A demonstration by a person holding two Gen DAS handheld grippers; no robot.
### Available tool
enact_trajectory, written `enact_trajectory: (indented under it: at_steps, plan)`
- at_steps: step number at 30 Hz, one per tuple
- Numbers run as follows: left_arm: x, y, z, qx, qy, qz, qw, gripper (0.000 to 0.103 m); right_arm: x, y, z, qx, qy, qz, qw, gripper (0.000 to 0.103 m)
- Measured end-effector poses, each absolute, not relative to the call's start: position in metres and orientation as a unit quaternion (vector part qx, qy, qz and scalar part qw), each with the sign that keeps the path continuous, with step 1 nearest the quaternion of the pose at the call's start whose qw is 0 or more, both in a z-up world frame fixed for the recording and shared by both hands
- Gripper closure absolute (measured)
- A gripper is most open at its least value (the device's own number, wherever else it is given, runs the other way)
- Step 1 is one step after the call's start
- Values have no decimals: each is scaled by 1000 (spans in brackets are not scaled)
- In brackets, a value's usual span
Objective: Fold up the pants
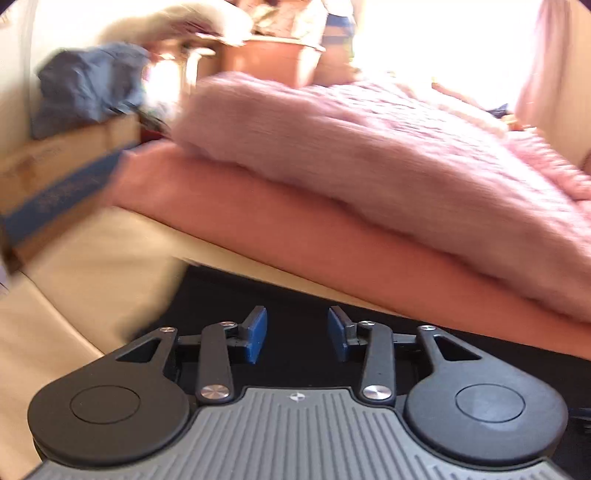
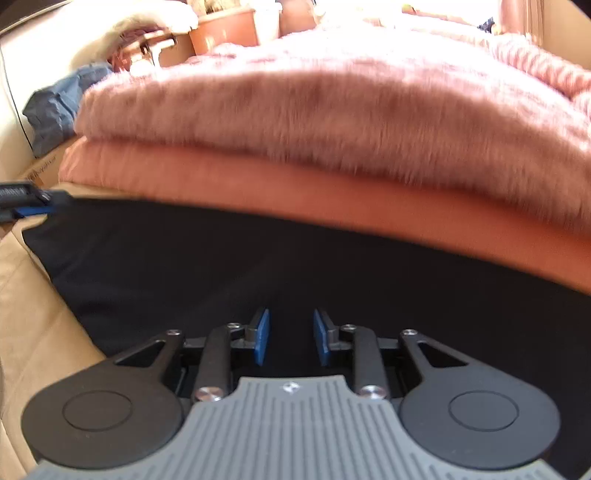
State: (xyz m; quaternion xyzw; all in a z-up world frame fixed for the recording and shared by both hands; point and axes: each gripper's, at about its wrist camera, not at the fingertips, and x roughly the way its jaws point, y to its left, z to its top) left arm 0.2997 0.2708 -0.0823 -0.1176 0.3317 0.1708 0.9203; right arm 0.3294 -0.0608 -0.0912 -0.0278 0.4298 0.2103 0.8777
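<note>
From the left wrist, the left gripper [image 1: 297, 334] stands with jaws apart and nothing between them, above the black fabric pants [image 1: 295, 295] on the cream surface [image 1: 92, 258]. A brown cardboard box [image 1: 55, 184] carries crumpled blue cloth [image 1: 88, 88].

From the right wrist, the right gripper [image 2: 291, 336] hovers narrowly parted over the pants [image 2: 258, 258], empty. Behind, a terracotta tub [image 2: 225, 33]; its contents are unclear.

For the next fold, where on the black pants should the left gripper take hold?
Likely the far-left corner of the black pants, pinching its thin edge from the left, over the bare beige surface. The cloth lies flat there, and the left gripper already sits beside it.
</note>
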Motion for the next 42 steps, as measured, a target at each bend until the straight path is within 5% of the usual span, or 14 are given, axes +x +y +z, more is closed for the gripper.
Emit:
enact_trajectory:
  at_steps: [9, 11, 13, 15, 21, 26, 28, 37, 42]
  plan:
    - [318, 363, -107, -109, 368, 164, 909, 51, 333, -49, -94, -71, 441, 215, 869, 74]
    - [314, 364, -111, -114, 362, 155, 912, 61, 333, -45, -95, -80, 441, 214, 868, 70]
    - [315, 365, -112, -114, 355, 140, 917, 91, 333, -43, -95, -87, 442, 216, 866, 69]
    - [317, 363, -113, -112, 357, 125, 919, 101, 332, -44, -95, -89, 443, 216, 866, 68]
    - [315, 363, -91, -90, 312, 135, 936, 103, 332, -47, -96, -83, 444, 216, 866, 68]
    - [341, 359, -105, -54, 349, 140, 925, 103, 333, -46, -96, -86, 448, 216, 863, 68]
    - [350, 361, -115, -62, 369, 153, 914, 98, 333, -47, -96, -85, 448, 218, 863, 68]
    - [293, 381, -96, -271, 335, 239, 870, 42, 334, -48, -98, -82, 448, 220, 863, 68]
    - [249, 380, -112, -449, 307, 242, 804, 43, 333, -48, -98, -83, 447, 219, 864, 68]
